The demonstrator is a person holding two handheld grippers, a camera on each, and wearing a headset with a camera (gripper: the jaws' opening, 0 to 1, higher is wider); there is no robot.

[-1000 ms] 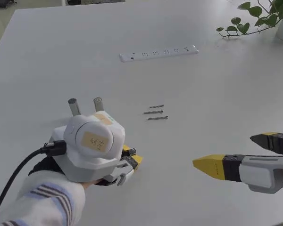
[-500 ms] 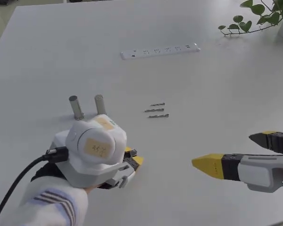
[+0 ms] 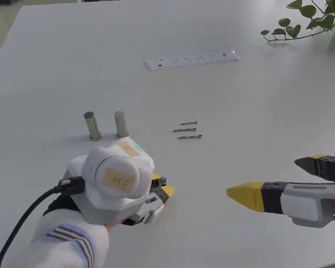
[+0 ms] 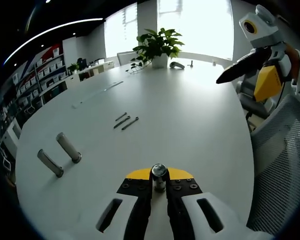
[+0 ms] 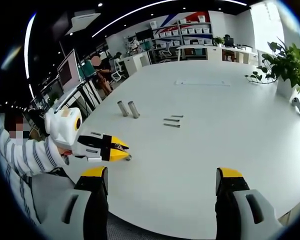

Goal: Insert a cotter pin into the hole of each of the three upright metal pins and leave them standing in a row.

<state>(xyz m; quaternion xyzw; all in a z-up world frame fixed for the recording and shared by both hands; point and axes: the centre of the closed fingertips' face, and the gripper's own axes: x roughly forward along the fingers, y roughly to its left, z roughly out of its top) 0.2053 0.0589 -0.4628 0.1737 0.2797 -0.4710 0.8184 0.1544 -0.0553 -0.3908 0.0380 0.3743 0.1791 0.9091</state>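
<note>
Two metal pins (image 3: 90,125) (image 3: 121,124) stand upright side by side on the white table (image 3: 257,100). A third metal pin (image 4: 159,175) is clamped between the yellow-tipped jaws of my left gripper (image 4: 159,184), low over the table just in front of the standing pair (image 4: 68,147). Three cotter pins (image 3: 185,130) lie in a small stack to the right of the upright pins. My right gripper (image 3: 268,178) hovers at the near right, open and empty, well clear of the cotter pins (image 5: 171,121). In the right gripper view the left gripper (image 5: 102,147) is at the left.
A white power strip (image 3: 191,59) lies at the back of the table. A potted plant (image 3: 307,22) trails leaves at the far right corner. A mesh chair (image 4: 285,150) stands past the near table edge. Bare tabletop lies between the two grippers.
My left gripper, still holding its pin, has drifted slightly right and away from the two standing pins, which now show fully. The right gripper has held still.
</note>
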